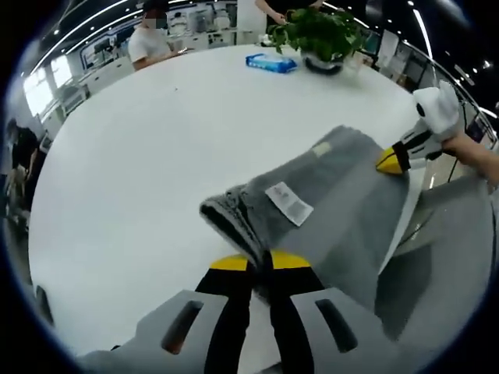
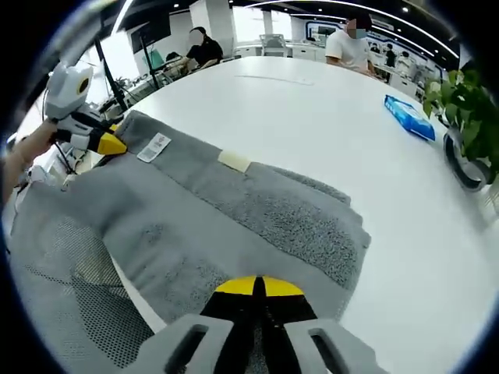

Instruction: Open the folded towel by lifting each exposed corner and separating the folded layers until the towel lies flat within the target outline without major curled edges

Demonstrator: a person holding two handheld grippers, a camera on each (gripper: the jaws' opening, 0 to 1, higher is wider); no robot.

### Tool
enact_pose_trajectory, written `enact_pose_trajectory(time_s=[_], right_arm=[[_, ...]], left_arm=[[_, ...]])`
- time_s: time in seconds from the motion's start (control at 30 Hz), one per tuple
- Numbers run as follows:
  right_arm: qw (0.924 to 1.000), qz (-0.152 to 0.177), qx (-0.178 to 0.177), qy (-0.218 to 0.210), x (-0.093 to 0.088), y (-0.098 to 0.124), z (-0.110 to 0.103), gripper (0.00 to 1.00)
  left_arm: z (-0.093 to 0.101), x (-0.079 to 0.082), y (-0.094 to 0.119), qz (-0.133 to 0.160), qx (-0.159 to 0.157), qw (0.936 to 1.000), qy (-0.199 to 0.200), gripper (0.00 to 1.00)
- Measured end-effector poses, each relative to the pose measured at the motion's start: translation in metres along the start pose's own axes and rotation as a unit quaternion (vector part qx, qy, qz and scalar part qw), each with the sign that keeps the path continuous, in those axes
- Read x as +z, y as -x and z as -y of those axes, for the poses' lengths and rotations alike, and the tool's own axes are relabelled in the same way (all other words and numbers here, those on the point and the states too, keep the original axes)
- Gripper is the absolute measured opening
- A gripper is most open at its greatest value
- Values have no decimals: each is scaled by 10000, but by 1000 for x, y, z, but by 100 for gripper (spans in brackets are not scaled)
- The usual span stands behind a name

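Towel (image 1: 343, 210) edge inside left claw (image 1: 260, 263)

Both tongs (image 1: 261, 265) (image 2: 257, 290) have black jaws with yellow tips on grey slotted bodies. At three o'clock, the other tongs (image 1: 392, 160) carry a white housing.

Towel (image 2: 234, 226): grey cloth, rough looped pile, matt | Table (image 1: 156, 156): white, smooth, slight sheen | Packet (image 1: 270, 63): blue, glossy plastic | Chair (image 2: 62, 273): grey mesh
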State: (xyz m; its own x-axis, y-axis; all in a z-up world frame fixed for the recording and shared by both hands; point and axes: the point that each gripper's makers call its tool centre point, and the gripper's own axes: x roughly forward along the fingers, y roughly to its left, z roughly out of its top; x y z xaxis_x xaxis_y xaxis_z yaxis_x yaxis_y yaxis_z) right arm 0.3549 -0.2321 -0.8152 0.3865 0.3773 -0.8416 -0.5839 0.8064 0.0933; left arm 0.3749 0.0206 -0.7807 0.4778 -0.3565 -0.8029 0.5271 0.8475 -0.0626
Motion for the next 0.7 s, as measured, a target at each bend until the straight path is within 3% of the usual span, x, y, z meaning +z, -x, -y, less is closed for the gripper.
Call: enact_pose_trajectory(time_s=[0.23,0.7], right_arm=[[10000,12,-36,38,0,-1,0,0],[10000,50,-65,34,1,-2,0,0]], left_arm=[[-4,-13,-19,-116,175,9996,-198,8],[-6,-15,-24,-154,286,9986,-421,10]])
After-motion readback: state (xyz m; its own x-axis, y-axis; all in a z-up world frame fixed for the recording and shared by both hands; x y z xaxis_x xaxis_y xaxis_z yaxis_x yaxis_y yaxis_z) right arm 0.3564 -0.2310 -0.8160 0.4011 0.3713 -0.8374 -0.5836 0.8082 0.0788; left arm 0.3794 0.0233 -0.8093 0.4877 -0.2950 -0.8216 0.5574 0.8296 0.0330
